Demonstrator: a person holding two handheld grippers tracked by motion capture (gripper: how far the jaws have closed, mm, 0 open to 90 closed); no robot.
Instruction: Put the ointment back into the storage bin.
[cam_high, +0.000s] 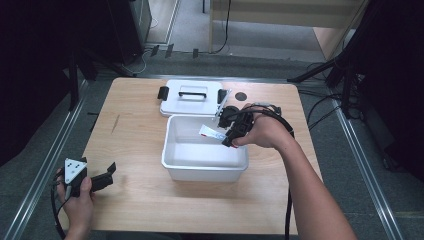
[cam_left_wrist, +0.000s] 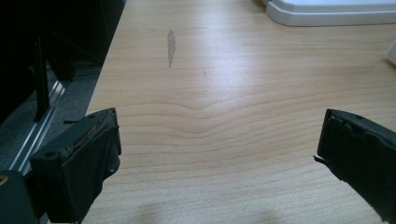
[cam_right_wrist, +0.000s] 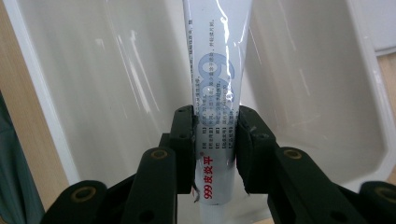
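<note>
A white ointment tube (cam_right_wrist: 215, 70) with blue and red print is clamped between the jaws of my right gripper (cam_right_wrist: 215, 140), which is shut on it. In the high view the tube (cam_high: 211, 132) hangs over the open white plastic box (cam_high: 172, 162) with my right gripper (cam_high: 231, 134) above the box's right rear part. The box's inner wall (cam_right_wrist: 116, 84) lies behind the tube. My left gripper (cam_high: 102, 176) rests near the table's front left corner, held by a hand. Its jaws stand wide apart over bare wood, so the left gripper (cam_left_wrist: 217, 140) is open with nothing in it.
The box's white lid (cam_high: 190, 97) with a handle lies flat behind the box; its edge (cam_left_wrist: 327, 14) shows at the top of the left gripper view. A small dark round mark (cam_high: 241, 96) sits on the wooden table (cam_high: 135, 135) beside the lid. Tripod legs and cables surround the table.
</note>
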